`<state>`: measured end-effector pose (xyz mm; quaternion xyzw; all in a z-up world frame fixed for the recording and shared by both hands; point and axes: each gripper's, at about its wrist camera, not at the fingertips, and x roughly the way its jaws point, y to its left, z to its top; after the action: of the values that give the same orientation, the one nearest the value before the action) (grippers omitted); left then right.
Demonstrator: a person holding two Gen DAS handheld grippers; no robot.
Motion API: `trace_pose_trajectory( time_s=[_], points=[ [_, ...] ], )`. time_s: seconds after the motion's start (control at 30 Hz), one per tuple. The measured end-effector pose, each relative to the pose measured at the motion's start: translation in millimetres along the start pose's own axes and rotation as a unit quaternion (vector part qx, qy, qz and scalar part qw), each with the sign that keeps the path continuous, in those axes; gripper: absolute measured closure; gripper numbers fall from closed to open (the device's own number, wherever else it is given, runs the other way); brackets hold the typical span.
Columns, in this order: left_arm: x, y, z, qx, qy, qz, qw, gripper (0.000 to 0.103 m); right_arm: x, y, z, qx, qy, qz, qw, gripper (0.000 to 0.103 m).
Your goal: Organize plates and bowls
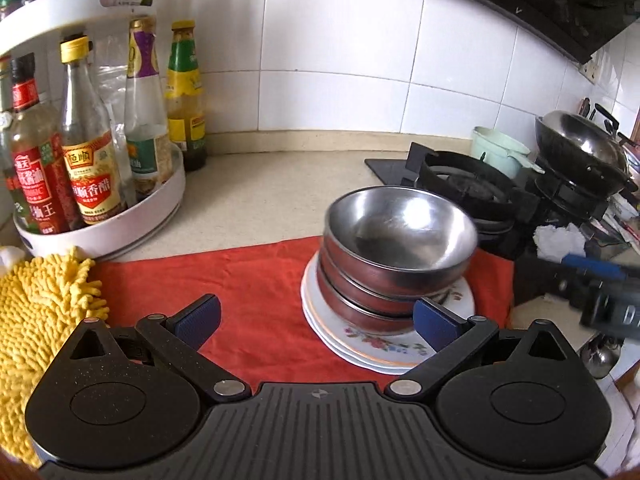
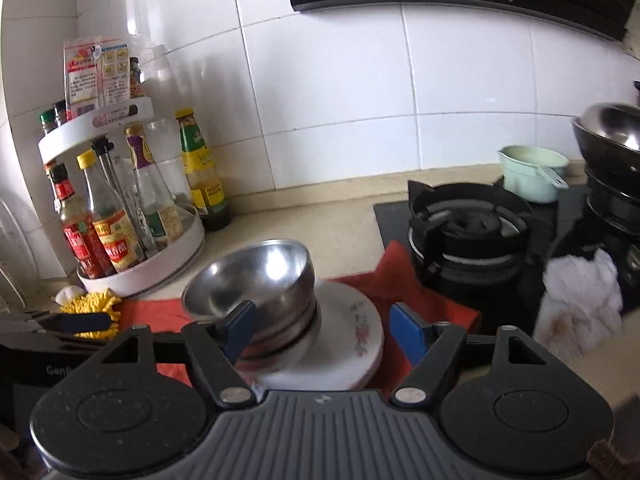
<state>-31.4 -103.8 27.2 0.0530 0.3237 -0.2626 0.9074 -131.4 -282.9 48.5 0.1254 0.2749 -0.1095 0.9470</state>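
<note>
Three steel bowls [image 1: 394, 240] sit nested, the top one tilted, on a stack of white flowered plates [image 1: 372, 340] on a red cloth [image 1: 248, 292]. My left gripper [image 1: 316, 320] is open and empty, just in front and left of the stack. In the right wrist view the bowls [image 2: 256, 280] and plates [image 2: 352, 328] lie between and just beyond the fingers. My right gripper [image 2: 324, 328] is open and empty, its left pad [image 2: 240, 328] in front of the bowl stack. The right gripper also shows blurred in the left wrist view [image 1: 592, 284].
A white two-tier rack of sauce bottles [image 1: 100, 184] stands at the back left. A yellow chenille mitt [image 1: 36, 312] lies left of the cloth. A gas hob [image 1: 464, 184], a wok [image 1: 580, 152], a mint pot [image 1: 496, 148] and a white rag [image 2: 580, 300] are on the right.
</note>
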Motion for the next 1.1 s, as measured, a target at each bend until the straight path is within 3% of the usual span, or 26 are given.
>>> trace_pose_trajectory(
  time_s=[0.53, 1.1],
  points=[
    [-12, -26, -15, -0.010, 0.007, 0.014, 0.9998, 0.000, -27, -2, -30, 0.031, -0.003, -0.024, 0.999, 0.030],
    [-18, -28, -13, 0.008, -0.004, 0.040, 0.9992, 0.001, -26, -2, -31, 0.037, 0.002, -0.021, 0.999, 0.029]
  ],
)
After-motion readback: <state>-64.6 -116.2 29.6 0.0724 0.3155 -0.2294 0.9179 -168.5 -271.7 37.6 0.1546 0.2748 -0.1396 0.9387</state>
